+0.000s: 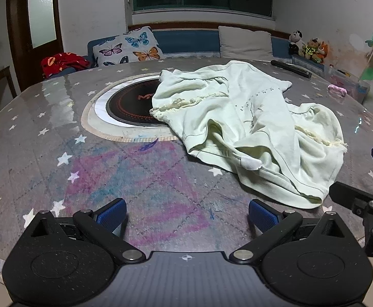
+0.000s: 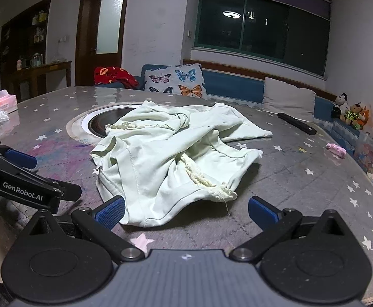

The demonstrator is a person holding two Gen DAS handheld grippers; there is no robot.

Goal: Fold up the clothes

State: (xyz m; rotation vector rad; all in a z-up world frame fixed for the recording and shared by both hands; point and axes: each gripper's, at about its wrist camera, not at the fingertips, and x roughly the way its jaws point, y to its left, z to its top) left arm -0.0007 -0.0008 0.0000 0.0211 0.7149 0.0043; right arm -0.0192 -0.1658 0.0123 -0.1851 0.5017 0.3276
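A pale green garment (image 1: 248, 125) with lace trim lies crumpled on the round star-patterned table (image 1: 45, 117), partly over a black round hob (image 1: 127, 105). It also shows in the right wrist view (image 2: 166, 158). My left gripper (image 1: 186, 216) is open and empty, above the table to the left of the garment's near hem. My right gripper (image 2: 185, 212) is open and empty, its left finger (image 2: 109, 212) at the garment's near edge. The right gripper also shows at the left wrist view's right edge (image 1: 360, 179), and the left gripper at the right wrist view's left edge (image 2: 20, 176).
A black remote (image 2: 296, 123) and a small pink object (image 2: 336, 150) lie at the far right of the table. A tissue pack (image 2: 1, 102) sits far left. A bench with cushions (image 2: 176, 80) and stuffed toys (image 2: 350, 112) runs behind the table.
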